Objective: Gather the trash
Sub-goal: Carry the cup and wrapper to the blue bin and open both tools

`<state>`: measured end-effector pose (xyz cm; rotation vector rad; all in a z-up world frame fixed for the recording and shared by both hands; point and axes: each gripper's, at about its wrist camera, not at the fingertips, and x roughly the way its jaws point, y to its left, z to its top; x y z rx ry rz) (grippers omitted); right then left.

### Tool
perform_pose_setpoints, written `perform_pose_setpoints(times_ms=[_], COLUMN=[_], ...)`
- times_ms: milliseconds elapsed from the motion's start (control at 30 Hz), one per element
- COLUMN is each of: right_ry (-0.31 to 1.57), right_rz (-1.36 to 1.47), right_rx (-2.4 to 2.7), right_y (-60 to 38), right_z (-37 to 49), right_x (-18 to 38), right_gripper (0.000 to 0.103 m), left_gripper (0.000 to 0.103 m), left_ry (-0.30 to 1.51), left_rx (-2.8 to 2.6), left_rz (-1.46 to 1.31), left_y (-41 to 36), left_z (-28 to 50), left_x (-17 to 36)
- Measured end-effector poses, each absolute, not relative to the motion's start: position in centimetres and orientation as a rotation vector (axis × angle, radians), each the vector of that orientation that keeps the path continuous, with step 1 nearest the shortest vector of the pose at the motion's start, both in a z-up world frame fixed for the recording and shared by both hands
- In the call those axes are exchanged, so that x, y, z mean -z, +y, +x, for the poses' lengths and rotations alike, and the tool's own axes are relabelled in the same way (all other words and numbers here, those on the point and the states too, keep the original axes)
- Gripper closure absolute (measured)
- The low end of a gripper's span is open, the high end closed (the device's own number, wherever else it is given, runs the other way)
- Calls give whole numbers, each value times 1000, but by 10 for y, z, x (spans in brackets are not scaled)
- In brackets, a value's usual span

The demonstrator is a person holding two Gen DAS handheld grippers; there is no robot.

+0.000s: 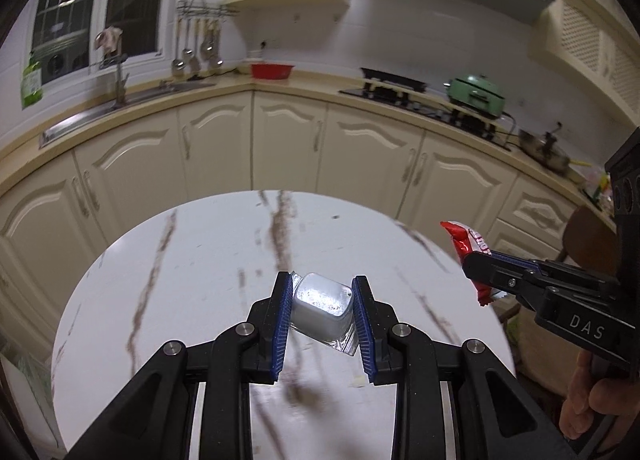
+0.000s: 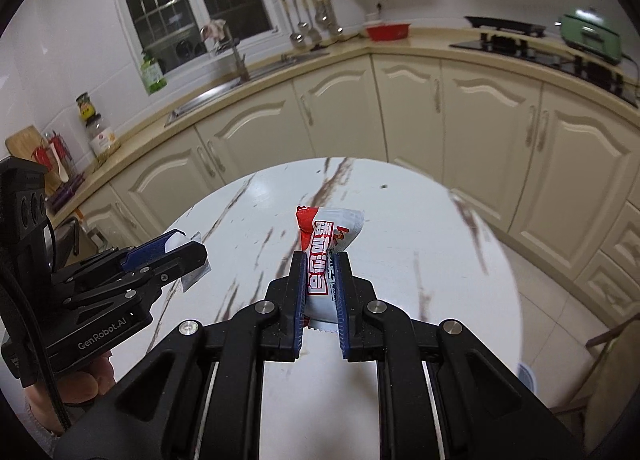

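Above marble table (image 1: 180, 260): clamped plastic cup (image 1: 322, 310) (white contents), pinched snack wrapper (image 2: 326, 256).

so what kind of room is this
A home kitchen, most likely: a sink under the window, cream cabinets along the counter, and a stove carrying a green pot.

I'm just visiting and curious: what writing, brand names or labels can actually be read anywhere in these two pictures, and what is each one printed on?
"DAS": on the body of the right tool, seen from the left camera.
"GenRobot.AI": on the body of the left tool, seen from the right camera.
Red-and-white snack wrapper: large red Chinese characters, too distorted to read surely.
Clear plastic cup: no print visible.
Jar and green bottle labels: too small.
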<state>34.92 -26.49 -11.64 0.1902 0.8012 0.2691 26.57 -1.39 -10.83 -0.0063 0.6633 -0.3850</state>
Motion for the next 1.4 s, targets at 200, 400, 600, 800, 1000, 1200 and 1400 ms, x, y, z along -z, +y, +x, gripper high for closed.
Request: perform_pose_setpoints(times_ms=[200,400,600,800,1000,1200,1400], right_ry=[750,725,747,817,906,987,1044], right_rz=[242,297,367,454,539,602,654], right_rx=[-199,-68,78,194,224,222,223], right_y=[-317,-386,-459,-532,-574,-596,-614], right_z=[317,281,248,226,228,235,243], right_x=[102,102,119,163,221,277,316], right_gripper=[90,90,90,90,90,90,90], left_gripper=[77,77,77,77,77,77,76], left_ry=[637,661,716,806,923,1042,1114], left_rx=[486,625,769,855,866,845,813], left_rz=[46,89,135,193,255,286,322], left_y=[-77,-155,-238,-306,-360,-441,-489], left_z=[251,238,225,227,269,337,365], left_x=[94,98,115,147,183,218,255])
